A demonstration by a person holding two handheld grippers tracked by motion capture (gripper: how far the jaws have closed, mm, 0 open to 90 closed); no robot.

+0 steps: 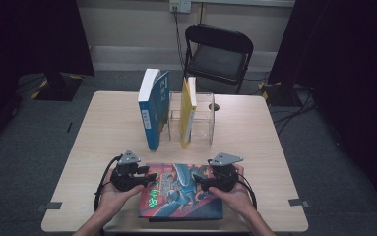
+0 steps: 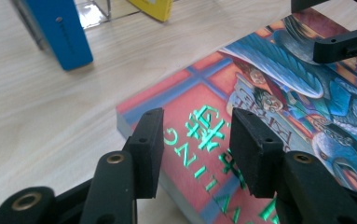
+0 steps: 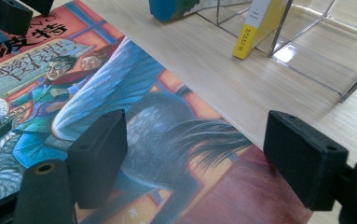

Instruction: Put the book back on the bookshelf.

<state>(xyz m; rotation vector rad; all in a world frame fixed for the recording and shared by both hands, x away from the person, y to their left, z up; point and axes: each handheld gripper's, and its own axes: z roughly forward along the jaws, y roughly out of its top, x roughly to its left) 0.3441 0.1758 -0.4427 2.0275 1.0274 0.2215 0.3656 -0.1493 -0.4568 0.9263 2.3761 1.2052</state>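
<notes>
High view shows a picture book [image 1: 181,191] lying flat at the near edge of the desk [image 1: 102,132], with the left tool [image 1: 149,177] at its left end and the right tool [image 1: 202,184] at its right end, each held in a hand; behind stand a blue book [image 1: 152,108] leaning on a clear rack [image 1: 203,115] and a yellow book [image 1: 188,110] tilted inside it. From up here I cannot tell how wide either tool stands, nor whether one touches the cover. Left gripper view settles part of that: the left tool [image 2: 195,149] hovers over the book's corner [image 2: 185,140] with a moderate gap between its jaws and nothing in them, the green lettering showing through. The risk I judge here is that both jaws are above the cover, not astride the edge, so closing would only scrape the cover or push the book along the desk. Right gripper view shows the right tool [image 3: 204,158] spread wide and empty, one jaw over the cover [image 3: 134,126], the other past the far edge above bare wood. If it closes while this high, it could miss the edge altogether. A one-ended lift could also let the book sag or slide towards the near edge. This view also shows the rack's thin walls [image 3: 278,28] clearly, which the high view barely gives.
</notes>
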